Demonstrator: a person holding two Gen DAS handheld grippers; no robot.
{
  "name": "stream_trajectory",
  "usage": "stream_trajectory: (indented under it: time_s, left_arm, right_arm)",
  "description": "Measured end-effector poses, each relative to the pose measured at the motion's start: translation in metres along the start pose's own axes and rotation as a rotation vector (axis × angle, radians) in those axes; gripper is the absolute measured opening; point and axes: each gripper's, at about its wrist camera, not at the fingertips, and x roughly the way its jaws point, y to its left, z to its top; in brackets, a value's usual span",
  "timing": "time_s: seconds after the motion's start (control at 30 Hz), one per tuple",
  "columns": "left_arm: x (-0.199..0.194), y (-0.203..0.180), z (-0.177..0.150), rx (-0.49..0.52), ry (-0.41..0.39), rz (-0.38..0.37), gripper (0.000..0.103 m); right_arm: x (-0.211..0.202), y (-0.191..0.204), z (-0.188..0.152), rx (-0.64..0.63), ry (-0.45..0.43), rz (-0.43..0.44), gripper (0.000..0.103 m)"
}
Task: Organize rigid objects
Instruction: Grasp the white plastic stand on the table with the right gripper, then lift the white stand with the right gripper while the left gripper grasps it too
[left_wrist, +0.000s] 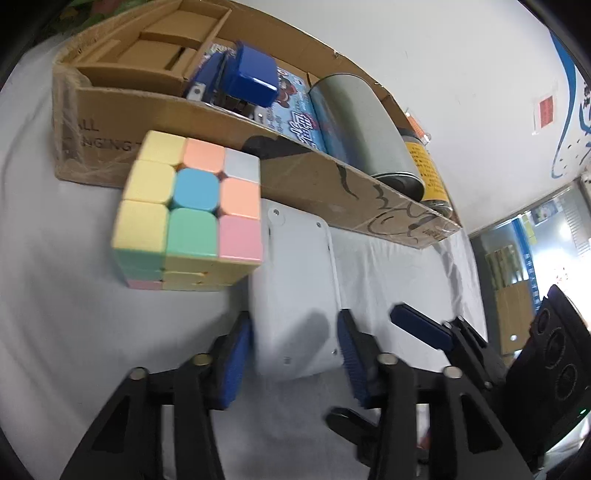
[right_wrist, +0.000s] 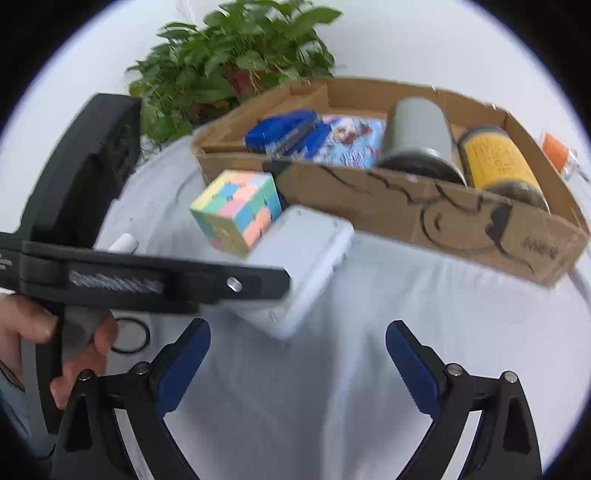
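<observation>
A white flat plastic case (left_wrist: 299, 295) lies on the white cloth, and my left gripper (left_wrist: 293, 354) has its blue pads on both of its sides, shut on it. The case also shows in the right wrist view (right_wrist: 306, 254), lifted at a tilt. A pastel puzzle cube (left_wrist: 188, 214) stands on the cloth beside it, in front of the cardboard box (left_wrist: 332, 184); it also shows in the right wrist view (right_wrist: 238, 210). My right gripper (right_wrist: 297, 365) is open and empty over the cloth, short of the case. Its fingers (left_wrist: 421, 326) show in the left wrist view.
The cardboard box (right_wrist: 424, 214) holds a blue stapler (left_wrist: 243, 77), a blue printed packet (right_wrist: 351, 142), a grey can (right_wrist: 419, 140) and a yellow-labelled can (right_wrist: 502, 166). A potted plant (right_wrist: 229, 62) stands behind it. A black ring (right_wrist: 129, 338) and a white cylinder (right_wrist: 123, 243) lie on the cloth at left.
</observation>
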Motion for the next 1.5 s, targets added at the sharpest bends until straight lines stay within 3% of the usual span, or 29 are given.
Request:
stream_trajectory:
  time_s: [0.13,0.23,0.33,0.4,0.47,0.53,0.6,0.67,0.8,0.87,0.93,1.0,1.03,1.07,1.13,1.2,1.27,1.33,1.43,1.5]
  left_arm:
    - [0.0,-0.014,-0.001,0.016,-0.009,-0.059,0.025]
    - [0.001,-0.029,0.013,0.036,-0.01,-0.078,0.025]
    - [0.007,-0.059,0.017,0.097,0.014,-0.2,0.025]
    - [0.013,-0.086,0.02,0.177,0.02,-0.229,0.039]
    - [0.017,-0.106,0.022,0.244,-0.01,-0.161,0.052]
    - [0.021,-0.106,0.024,0.231,-0.027,-0.129,0.053]
    - [0.023,-0.092,0.027,0.176,-0.03,-0.089,0.057]
    - [0.027,-0.075,0.027,0.1,-0.028,-0.009,0.071]
    - [0.03,-0.051,0.028,-0.007,-0.026,-0.022,0.072]
    - [0.03,-0.046,0.029,-0.037,-0.037,-0.029,0.072]
    - [0.029,-0.044,0.031,-0.045,-0.036,-0.036,0.072]
    - [0.031,-0.044,0.031,-0.058,-0.03,-0.055,0.072]
    - [0.028,-0.039,0.031,-0.06,-0.026,-0.067,0.072]
    - [0.028,-0.038,0.03,-0.06,-0.022,-0.073,0.072]
    - [0.031,-0.036,0.026,-0.064,-0.008,-0.083,0.072]
    - [0.038,-0.038,0.022,-0.067,0.005,-0.095,0.072]
    - [0.04,-0.043,0.018,-0.035,0.009,-0.093,0.072]
    - [0.043,-0.049,0.017,-0.016,0.017,-0.085,0.072]
    - [0.048,-0.054,0.014,-0.019,0.031,-0.098,0.072]
    - [0.056,-0.062,0.014,-0.006,0.041,-0.097,0.072]
  right_arm:
    - [0.012,-0.003,0.008,-0.038,-0.032,0.048,0.079]
    - [0.011,-0.013,0.01,0.015,-0.032,0.115,0.078]
    - [0.004,-0.034,0.003,0.09,-0.028,0.157,0.078]
    - [0.002,-0.046,-0.005,0.128,-0.006,0.137,0.078]
    - [-0.008,-0.055,-0.013,0.146,-0.027,0.111,0.078]
    - [-0.016,-0.061,-0.014,0.147,-0.046,0.058,0.078]
    - [-0.019,-0.067,-0.013,0.142,-0.047,0.012,0.078]
    - [-0.016,-0.072,-0.009,0.123,-0.042,-0.03,0.078]
    - [-0.003,-0.069,0.004,0.012,-0.057,-0.076,0.077]
    - [0.002,-0.068,0.009,-0.013,-0.054,-0.079,0.066]
    - [0.008,-0.073,0.011,0.019,-0.03,0.008,0.038]
    - [0.016,-0.077,0.01,0.083,0.015,0.103,0.024]
    - [0.017,-0.082,0.007,0.154,0.026,0.151,0.023]
    - [0.015,-0.088,0.002,0.221,0.036,0.188,0.023]
    - [0.017,-0.108,-0.019,0.463,0.088,0.351,0.023]
    - [0.009,-0.107,-0.032,0.479,0.106,0.371,0.023]
    - [-0.009,-0.09,-0.034,0.344,0.116,0.233,0.033]
    - [-0.026,-0.073,-0.031,0.211,0.096,0.05,0.076]
    - [-0.042,-0.049,-0.029,0.036,-0.004,-0.067,0.078]
    - [-0.032,-0.035,-0.031,-0.041,0.036,-0.111,0.078]
